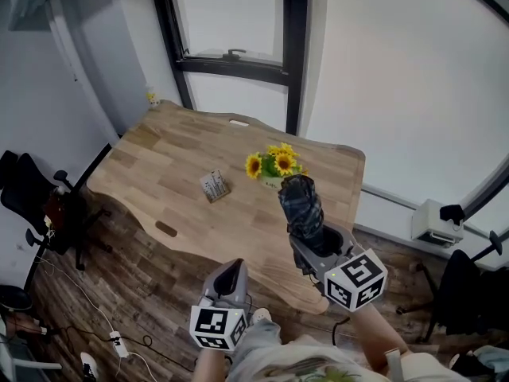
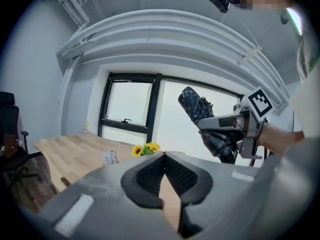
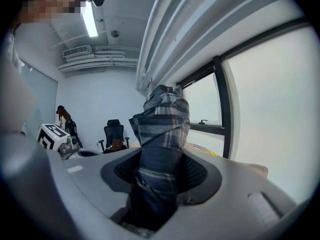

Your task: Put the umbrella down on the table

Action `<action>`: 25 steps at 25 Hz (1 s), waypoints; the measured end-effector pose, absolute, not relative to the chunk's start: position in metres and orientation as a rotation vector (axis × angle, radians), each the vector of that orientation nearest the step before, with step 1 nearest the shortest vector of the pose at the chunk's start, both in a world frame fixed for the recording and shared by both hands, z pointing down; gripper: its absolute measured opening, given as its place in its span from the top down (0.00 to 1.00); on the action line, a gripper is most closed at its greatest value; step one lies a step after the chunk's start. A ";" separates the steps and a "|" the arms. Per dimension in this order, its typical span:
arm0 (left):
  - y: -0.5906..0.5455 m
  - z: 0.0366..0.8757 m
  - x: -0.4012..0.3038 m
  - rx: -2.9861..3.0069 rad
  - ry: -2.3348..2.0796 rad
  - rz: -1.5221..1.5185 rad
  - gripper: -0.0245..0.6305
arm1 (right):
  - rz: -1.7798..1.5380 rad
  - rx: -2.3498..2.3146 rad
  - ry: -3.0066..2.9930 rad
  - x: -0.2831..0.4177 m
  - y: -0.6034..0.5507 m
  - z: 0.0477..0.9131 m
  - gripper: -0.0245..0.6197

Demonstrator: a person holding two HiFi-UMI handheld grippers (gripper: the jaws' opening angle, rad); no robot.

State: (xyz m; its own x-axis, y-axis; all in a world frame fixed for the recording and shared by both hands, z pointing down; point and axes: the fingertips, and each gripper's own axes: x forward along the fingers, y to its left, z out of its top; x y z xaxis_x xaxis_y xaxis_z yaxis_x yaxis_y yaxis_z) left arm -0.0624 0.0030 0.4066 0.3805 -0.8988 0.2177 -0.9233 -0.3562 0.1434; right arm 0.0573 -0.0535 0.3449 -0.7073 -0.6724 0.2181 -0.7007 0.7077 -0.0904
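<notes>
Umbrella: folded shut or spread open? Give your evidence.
Folded shut. The plaid umbrella is a narrow wrapped bundle, clamped in the right gripper.

Window (image 1: 231,18): dark frame, letting in pale daylight behind the table.
Table (image 1: 159,165): light wood, sitting below the window.
Floor (image 1: 95,293): dark planks showing around the table.
Chair (image 1: 28,197): black, standing by the left wall (image 1: 71,78).
Ceiling light (image 3: 90,20): glowing overhead.

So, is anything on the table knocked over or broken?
Nothing stands out. The sunflower pot stands upright on the wooden table, and a small box sits nearby. The folded plaid umbrella is in the right gripper, not on the table yet.
</notes>
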 end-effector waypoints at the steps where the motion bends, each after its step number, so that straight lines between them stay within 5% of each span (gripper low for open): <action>1: 0.000 0.407 -0.064 2.402 -1.615 0.146 0.96 | 0.230 1.102 -2.739 0.054 -0.057 0.345 0.65; 25: -0.056 0.435 -0.087 2.437 -1.512 0.167 0.96 | 0.042 0.850 -2.563 0.011 -0.112 0.396 0.65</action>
State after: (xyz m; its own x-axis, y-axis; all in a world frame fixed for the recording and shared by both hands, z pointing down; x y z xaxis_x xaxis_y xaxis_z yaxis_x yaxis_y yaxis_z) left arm -0.0874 -0.0561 0.4349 0.4495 -0.8614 0.2365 -0.8922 -0.4203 0.1650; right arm 0.0108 -0.1123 0.3964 -0.7159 -0.5621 0.4141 -0.5755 0.8110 0.1058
